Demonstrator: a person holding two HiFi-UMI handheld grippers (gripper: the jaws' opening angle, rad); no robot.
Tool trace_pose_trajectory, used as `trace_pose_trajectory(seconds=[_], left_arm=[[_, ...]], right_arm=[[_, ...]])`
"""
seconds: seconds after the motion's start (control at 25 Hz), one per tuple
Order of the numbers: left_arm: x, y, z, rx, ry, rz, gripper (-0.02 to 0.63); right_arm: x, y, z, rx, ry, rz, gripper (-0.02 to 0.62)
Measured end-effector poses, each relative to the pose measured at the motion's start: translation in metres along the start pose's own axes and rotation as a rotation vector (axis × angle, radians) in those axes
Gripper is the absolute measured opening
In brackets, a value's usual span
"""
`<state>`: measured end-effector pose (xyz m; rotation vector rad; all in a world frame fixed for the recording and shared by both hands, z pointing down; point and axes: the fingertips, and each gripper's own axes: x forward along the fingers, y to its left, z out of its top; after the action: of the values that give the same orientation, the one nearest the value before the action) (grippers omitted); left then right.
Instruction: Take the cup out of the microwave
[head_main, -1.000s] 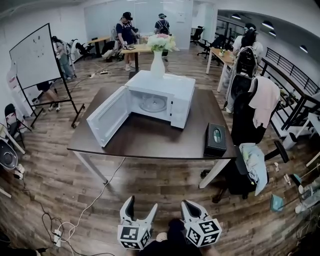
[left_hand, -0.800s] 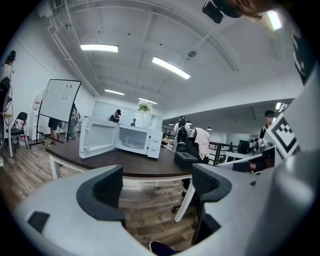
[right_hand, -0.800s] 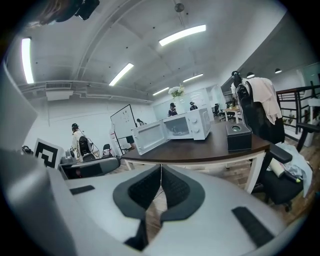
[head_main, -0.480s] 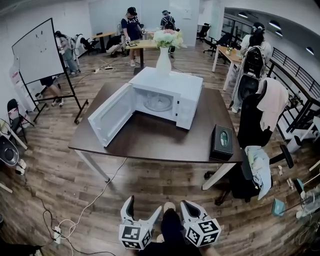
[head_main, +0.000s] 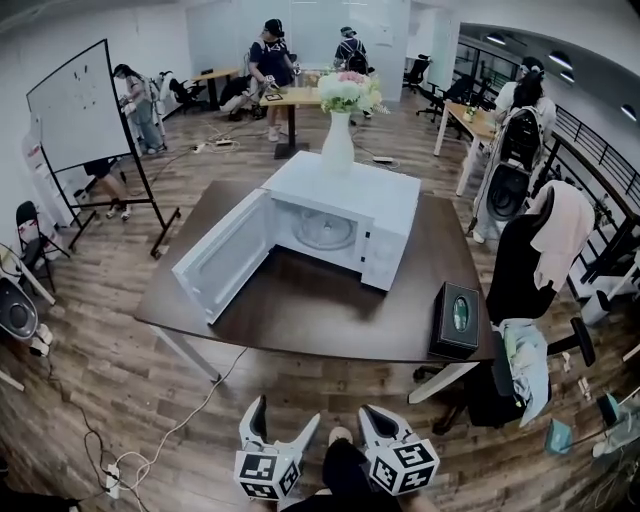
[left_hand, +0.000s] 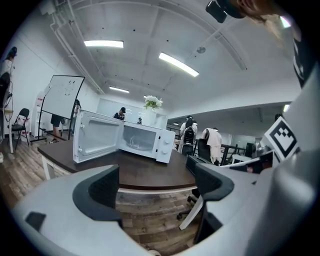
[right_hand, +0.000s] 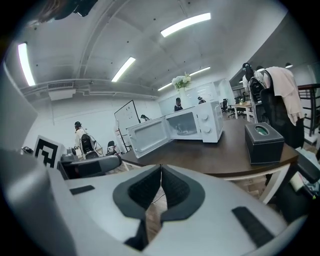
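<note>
The white microwave (head_main: 350, 185) stands on the bench (head_main: 300, 310), its door (head_main: 222, 255) swung open to its left. A round turntable (head_main: 325, 232) shows inside; the cup cannot be made out there. Well in front of the microwave, past the bench's near edge, the left gripper (head_main: 287, 412) has just been opening its jaws, which stand wide with nothing between them. Just beside it, the right gripper (head_main: 368, 412) has its jaws pressed together, empty.
</note>
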<state>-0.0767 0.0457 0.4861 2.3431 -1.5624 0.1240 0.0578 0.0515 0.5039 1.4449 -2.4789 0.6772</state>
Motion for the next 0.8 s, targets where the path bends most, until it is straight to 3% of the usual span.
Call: trace_pose_trajectory(seconds=[0.48,0.8], left_arm=[[0.091,0.032,0.027,-0.045,0.006,0.021,0.445],[0.150,0.039,0.042,-0.018,0.009,0.023,0.445]], right_arm=[[0.082,-0.047,0.048,-0.016,0.022,0.039,-0.005],[0.120,-0.085,0.072,-0.010,0.012,0.052,-0.005]])
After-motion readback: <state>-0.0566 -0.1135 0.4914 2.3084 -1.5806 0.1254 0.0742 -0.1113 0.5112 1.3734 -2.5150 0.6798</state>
